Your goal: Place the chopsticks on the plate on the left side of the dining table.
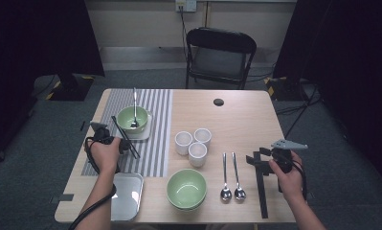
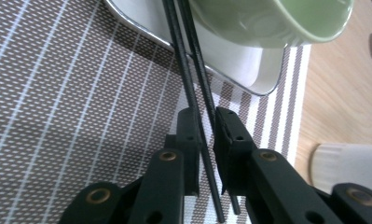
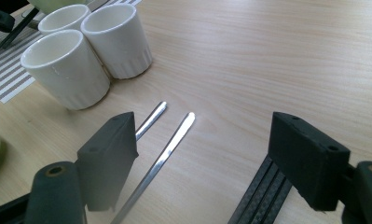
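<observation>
Room: grey carpet, dark curtains at both sides, a black folding chair [image 1: 220, 55] behind the wooden tabletop [image 1: 241, 120].
Placemat: a striped placemat [image 1: 152, 129] lies on the left part of the tabletop.
Far bowl: a green bowl [image 1: 129, 118] sits in a small white tray [image 1: 144, 132] on the placemat; a spoon [image 1: 134, 108] stands in the bowl, handle pointing away from the person.
Near bowl: a second green bowl [image 1: 186, 188] at the front edge looks empty.
Cups: three white cups [image 1: 193, 142] are bunched together mid-table, touching; the right gripper view shows nothing inside them.
Metal tray: an empty metal tray [image 1: 126, 195] lies at the front left corner.
Loose spoons: two spoons [image 1: 230, 177] lie side by side right of the near bowl.
Black strips: a dark flat bundle [image 1: 260, 184] lies on the tabletop by the right hand.
Chopsticks: the black chopsticks [image 2: 193, 88] run across the placemat, over the white tray's edge, beside the far bowl.
Left gripper: the left gripper [image 2: 203, 122] has narrow fingers with both chopsticks between them; whether the pads press on them cannot be told.
Right gripper: the right gripper [image 3: 211, 154] holds its fingers wide, nothing gripped, above the spoon handles.
</observation>
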